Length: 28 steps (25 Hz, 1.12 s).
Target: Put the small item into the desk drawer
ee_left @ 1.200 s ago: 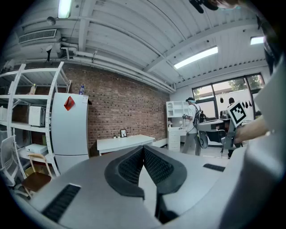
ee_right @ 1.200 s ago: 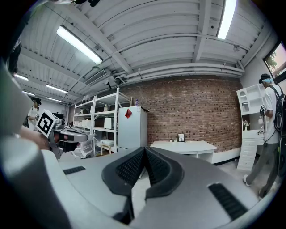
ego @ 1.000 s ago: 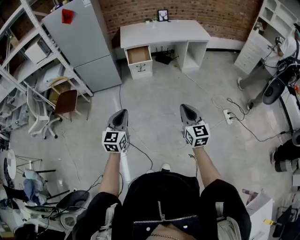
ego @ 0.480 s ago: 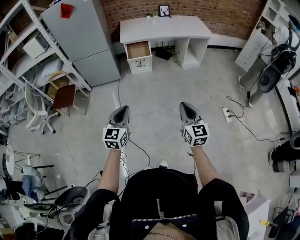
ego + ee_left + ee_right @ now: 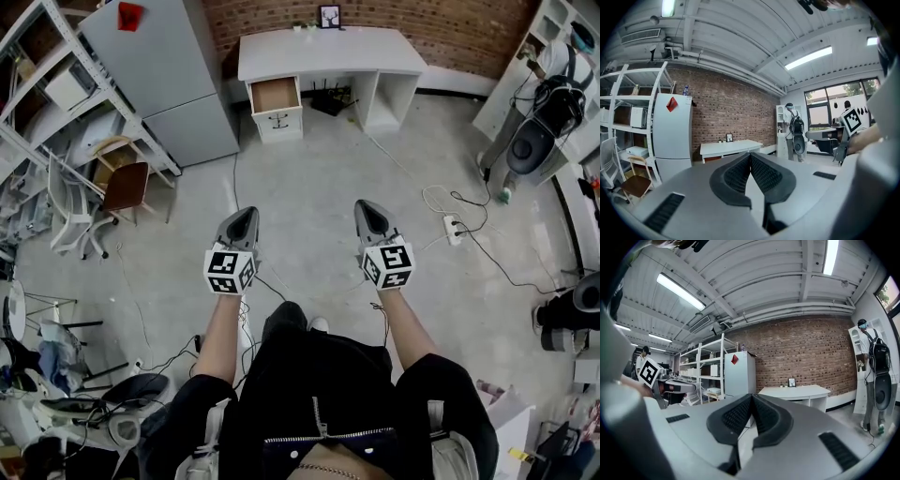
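Observation:
The white desk (image 5: 328,52) stands far ahead against the brick wall, its wooden drawer (image 5: 276,95) pulled open at the left end. A small framed picture (image 5: 328,16) and tiny items (image 5: 302,26) sit on the desktop. My left gripper (image 5: 244,217) and right gripper (image 5: 368,210) are held out side by side above the concrete floor, well short of the desk. In the left gripper view the left gripper (image 5: 750,155) has its jaws pressed together with nothing between them. The right gripper (image 5: 751,396) is the same, with the desk (image 5: 794,392) beyond it.
A grey fridge (image 5: 164,75) stands left of the desk, with metal shelving (image 5: 37,94) and a brown chair (image 5: 122,187) beside it. Cables and a power strip (image 5: 457,228) lie on the floor at right. A person with a backpack (image 5: 539,141) stands by white shelves.
The person holding the grippers has stepped forward; a knee now shows between the arms. Both grippers stay shut and side by side. The bystander at right has shifted.

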Available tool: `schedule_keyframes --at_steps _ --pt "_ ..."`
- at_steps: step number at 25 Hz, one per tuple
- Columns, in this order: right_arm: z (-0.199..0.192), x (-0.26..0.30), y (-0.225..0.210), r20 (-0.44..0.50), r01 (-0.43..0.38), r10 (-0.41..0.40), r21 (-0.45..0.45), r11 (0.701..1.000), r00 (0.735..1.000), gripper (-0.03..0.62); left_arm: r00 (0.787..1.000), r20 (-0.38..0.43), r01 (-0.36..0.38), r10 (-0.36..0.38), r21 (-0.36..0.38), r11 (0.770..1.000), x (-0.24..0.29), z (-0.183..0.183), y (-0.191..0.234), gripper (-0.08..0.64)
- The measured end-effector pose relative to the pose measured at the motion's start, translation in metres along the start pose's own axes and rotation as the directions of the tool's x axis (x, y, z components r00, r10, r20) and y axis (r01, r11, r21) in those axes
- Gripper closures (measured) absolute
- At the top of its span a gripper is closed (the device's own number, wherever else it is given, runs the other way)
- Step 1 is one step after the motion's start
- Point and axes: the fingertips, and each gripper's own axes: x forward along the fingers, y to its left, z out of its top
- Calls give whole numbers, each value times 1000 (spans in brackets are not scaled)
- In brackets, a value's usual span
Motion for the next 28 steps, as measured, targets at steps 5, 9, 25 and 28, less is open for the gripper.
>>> schedule_keyframes --at_steps 5,9,25,28 --pt "2 9 -11 1 -16 16 8 1000 1000 586 1000 -8 1 -1 -1 1000 14 1 -6 538" --pt "3 24 -19 2 -29 29 11 1000 1000 586 1000 -10 4 -4 -7 1000 35 0 -1 538" --pt "12 167 -84 -30 -18 19 23 1000 999 586 998 -26 48 -48 -3 999 183 19 73 538" --pt "16 208 -95 -34 -3 4 27 1000 999 586 997 -28 68 -68 -2 998 219 24 101 538"
